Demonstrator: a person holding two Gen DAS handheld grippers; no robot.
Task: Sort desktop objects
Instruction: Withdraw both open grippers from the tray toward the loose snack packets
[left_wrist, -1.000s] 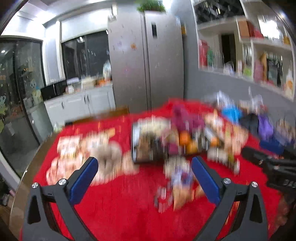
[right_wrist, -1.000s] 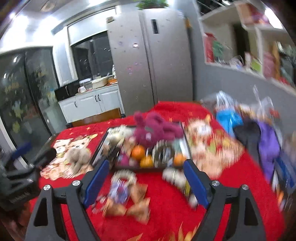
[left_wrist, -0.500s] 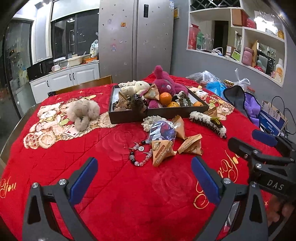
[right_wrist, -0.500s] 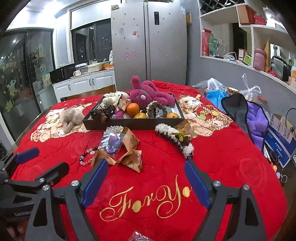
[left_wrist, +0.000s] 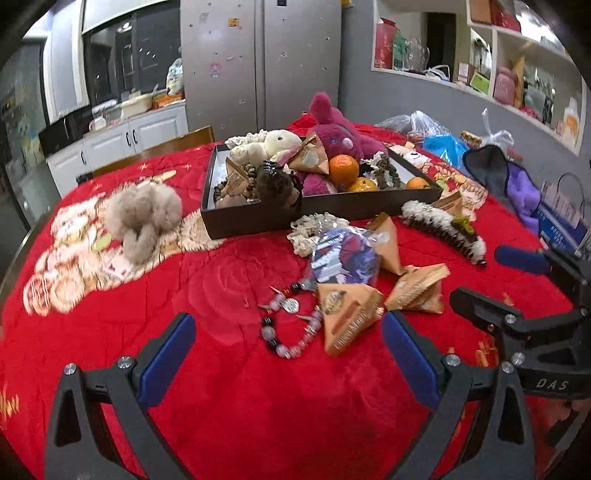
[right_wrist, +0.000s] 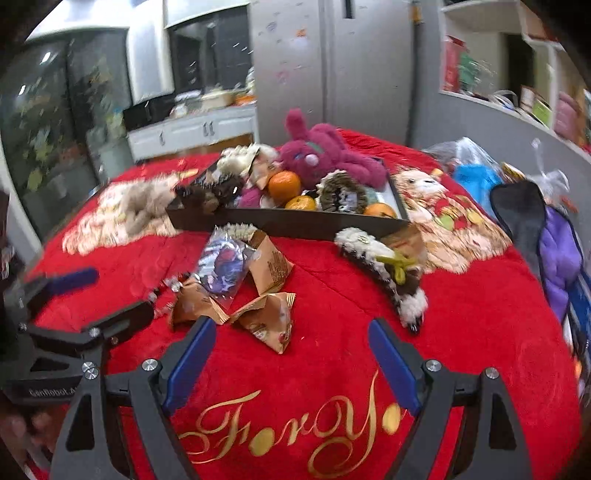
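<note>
A dark tray (left_wrist: 255, 218) on the red cloth holds plush toys, oranges (left_wrist: 343, 170) and snack packs. In front of it lie a bead bracelet (left_wrist: 291, 325), brown triangular snack packs (left_wrist: 347, 314), a clear bag with a purple item (left_wrist: 343, 254) and a furry hair clip (left_wrist: 443, 232). A beige plush (left_wrist: 142, 218) lies left of the tray. My left gripper (left_wrist: 288, 343) is open and empty just short of the bracelet. My right gripper (right_wrist: 291, 350) is open and empty just short of a snack pack (right_wrist: 269, 321); the hair clip (right_wrist: 384, 269) lies ahead to its right.
Plastic bags (left_wrist: 436, 136) and a black and purple cloth (left_wrist: 513, 181) sit at the table's right edge. A fridge (left_wrist: 258, 62), cabinets and wall shelves stand behind. The right gripper shows in the left wrist view (left_wrist: 517, 288) at the right.
Both grippers have moved forward and lower toward the loose items in front of the tray. Both stay open and empty.
</note>
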